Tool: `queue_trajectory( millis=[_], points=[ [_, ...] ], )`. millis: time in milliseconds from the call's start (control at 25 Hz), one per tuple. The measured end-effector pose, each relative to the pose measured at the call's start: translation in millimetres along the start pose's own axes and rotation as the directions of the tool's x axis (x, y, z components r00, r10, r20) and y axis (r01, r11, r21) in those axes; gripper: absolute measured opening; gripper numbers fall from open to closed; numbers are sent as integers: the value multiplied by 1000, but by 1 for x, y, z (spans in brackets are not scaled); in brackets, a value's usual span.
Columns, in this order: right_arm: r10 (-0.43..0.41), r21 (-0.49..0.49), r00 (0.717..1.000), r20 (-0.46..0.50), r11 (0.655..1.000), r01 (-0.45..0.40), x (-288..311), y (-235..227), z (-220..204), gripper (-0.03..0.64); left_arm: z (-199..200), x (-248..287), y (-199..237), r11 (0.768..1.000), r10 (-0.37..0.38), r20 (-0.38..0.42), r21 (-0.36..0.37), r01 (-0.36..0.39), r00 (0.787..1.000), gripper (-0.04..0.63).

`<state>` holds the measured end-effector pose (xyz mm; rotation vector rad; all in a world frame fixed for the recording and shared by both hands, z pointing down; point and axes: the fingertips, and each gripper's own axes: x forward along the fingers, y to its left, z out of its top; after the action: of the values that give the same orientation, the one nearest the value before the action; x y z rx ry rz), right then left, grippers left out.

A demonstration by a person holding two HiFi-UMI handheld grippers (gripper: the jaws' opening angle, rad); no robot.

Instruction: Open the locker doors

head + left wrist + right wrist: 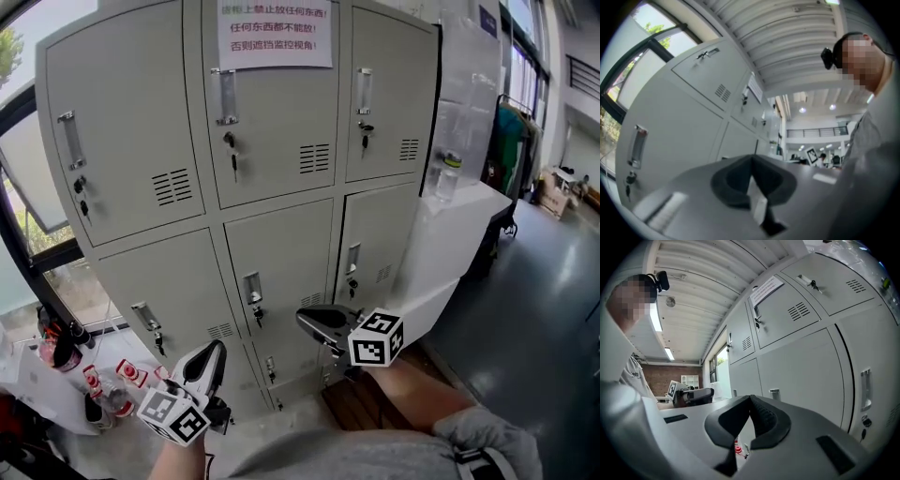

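Observation:
A grey locker cabinet (272, 225) stands in front of me, three columns wide, and every door in view is shut. Each door has a metal handle (225, 97) with a key hanging in the lock below it. My left gripper (211, 361) is low at the left, short of the bottom doors, its jaws shut on nothing. My right gripper (317, 321) hovers before the middle-row centre door (281, 262), apart from it, and is also shut and empty. In the left gripper view the jaws (751, 159) meet at the tip; those in the right gripper view (751, 397) do the same.
A paper notice (274, 33) is taped to the top middle door. A white covered unit (459, 234) with a bottle (448, 174) on it stands right of the cabinet. Bottles and cans (103, 384) sit on the floor at the left, by a window.

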<state>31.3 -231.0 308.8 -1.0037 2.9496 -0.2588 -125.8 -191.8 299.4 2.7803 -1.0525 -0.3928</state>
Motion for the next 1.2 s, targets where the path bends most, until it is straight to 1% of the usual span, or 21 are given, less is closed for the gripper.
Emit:
queue_trajectory(
  millis=[160, 280, 360, 440, 520, 640, 720, 800, 880, 960, 1040, 1120, 1200],
  points=[
    [10, -41, 1000, 19, 999, -9, -14, -35, 33, 5, 12, 46, -13, 1000, 6, 36, -5, -5, 999, 5],
    [4, -77, 999, 39, 997, -1, -24, -58, 62, 5, 24, 80, -25, 999, 9, 48, 30, -10, 999, 3],
    [-11, -124, 998, 63, 992, 19, -30, -74, 92, 5, 35, 104, -34, 999, -5, 48, 47, 2, 999, 4],
    [-28, -187, 993, 112, 981, 49, -37, -88, 140, 5, 51, 127, -39, 998, -23, 52, 56, 20, 998, 3],
    [-48, -237, 983, 176, 967, 89, -48, -99, 199, 5, 69, 146, -45, 997, -40, 59, 72, 36, 997, 3],
    [-117, -309, 959, 257, 930, 197, -63, -117, 286, 6, 98, 167, -52, 991, -51, 73, 128, 42, 996, 5],
    [-173, -332, 943, 284, 905, 266, -67, -131, 330, 13, 119, 177, -56, 986, -54, 82, 165, 39, 995, 3],
    [-221, -346, 932, 286, 884, 316, -67, -144, 362, 76, 136, 187, -60, 984, -66, 91, 173, 49, 994, 3],
    [-266, -369, 923, 278, 858, 358, -65, -157, 384, 106, 151, 195, -64, 984, -83, 98, 165, 66, 992, 5],
    [-302, -380, 915, 267, 840, 388, -58, -170, 401, 125, 163, 201, -67, 983, -93, 99, 165, 76, 991, 4],
    [-330, -366, 910, 252, 838, 405, -50, -182, 413, 142, 170, 205, -68, 983, -95, 96, 165, 78, 991, 3],
    [-347, -337, 908, 235, 847, 411, -42, -193, 419, 158, 173, 207, -67, 985, -95, 92, 156, 80, 991, 3],
    [-363, -321, 904, 226, 848, 421, -36, -200, 422, 168, 172, 205, -67, 986, -95, 89, 149, 81, 991, 4]
  ],
)
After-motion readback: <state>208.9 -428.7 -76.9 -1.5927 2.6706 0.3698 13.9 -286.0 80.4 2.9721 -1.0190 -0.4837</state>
